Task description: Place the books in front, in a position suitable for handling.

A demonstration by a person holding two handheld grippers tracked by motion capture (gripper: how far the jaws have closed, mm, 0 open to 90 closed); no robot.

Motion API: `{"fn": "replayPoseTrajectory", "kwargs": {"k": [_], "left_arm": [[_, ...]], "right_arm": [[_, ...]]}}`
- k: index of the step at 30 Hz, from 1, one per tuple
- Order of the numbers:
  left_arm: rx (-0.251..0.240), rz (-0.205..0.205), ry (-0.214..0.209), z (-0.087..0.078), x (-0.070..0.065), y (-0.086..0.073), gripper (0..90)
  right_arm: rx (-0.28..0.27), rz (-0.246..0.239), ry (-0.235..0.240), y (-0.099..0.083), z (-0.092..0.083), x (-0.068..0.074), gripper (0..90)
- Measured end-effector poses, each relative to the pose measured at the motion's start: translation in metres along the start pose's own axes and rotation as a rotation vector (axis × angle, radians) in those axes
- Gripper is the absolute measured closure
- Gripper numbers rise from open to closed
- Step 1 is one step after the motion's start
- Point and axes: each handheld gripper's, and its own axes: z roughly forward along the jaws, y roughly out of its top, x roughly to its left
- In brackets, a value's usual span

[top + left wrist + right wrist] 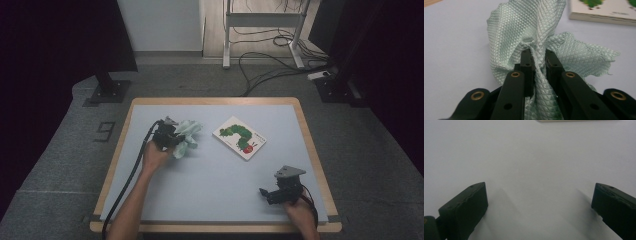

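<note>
Two tongs work over the pale blue surface (210,170), and the left tongs (537,56) are clamped tight on a mint-green cloth (529,27), its gathered middle pinched between the black jaws while the loose edges fan out above and to either side. Seen from the high view, the cloth (187,136) sits at the left-centre of the surface, bunched at the left tongs (172,137). It looks light, limp and soft, with a fine diamond-quilted weave that should give the pads good purchase; a grip on a bunched fold like this one seems surer than on a single thin edge, which might slip free. Just to its right lies a flat, stiff picture book (239,137) with a white cover and a green caterpillar, apart from the cloth. Farther right, near the front edge, the right tongs (267,192) rest with jaws spread wide and nothing between them.
</note>
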Motion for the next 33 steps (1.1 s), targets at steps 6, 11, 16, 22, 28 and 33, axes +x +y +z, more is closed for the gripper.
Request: {"fn": "replayPoseTrajectory", "kwargs": {"k": [6,11,16,22,28,33], "left_arm": [[-0.027,0.024,-0.056,-0.019,-0.017,-0.005,79.6],[-0.029,0.040,-0.093,-0.029,-0.030,-0.010,79.6],[-0.041,0.061,-0.124,-0.040,-0.043,-0.010,79.6],[-0.058,0.091,-0.163,-0.049,-0.062,-0.010,79.5],[-0.047,0.152,-0.180,-0.048,-0.084,-0.007,79.4],[-0.054,0.166,-0.230,-0.047,-0.100,-0.006,79.4]], "right_arm": [[0.006,0.011,0.012,0.000,0.001,-0.001,0.3],[0.005,0.008,0.010,0.000,0.000,-0.001,0.5],[0.006,0.019,-0.010,0.000,-0.001,-0.001,0.0],[0.006,0.038,-0.050,-0.005,-0.012,-0.007,0.0],[-0.008,0.097,-0.088,-0.015,-0.027,-0.019,0.0],[0.004,0.117,-0.128,-0.022,-0.032,-0.026,0.0]]}}
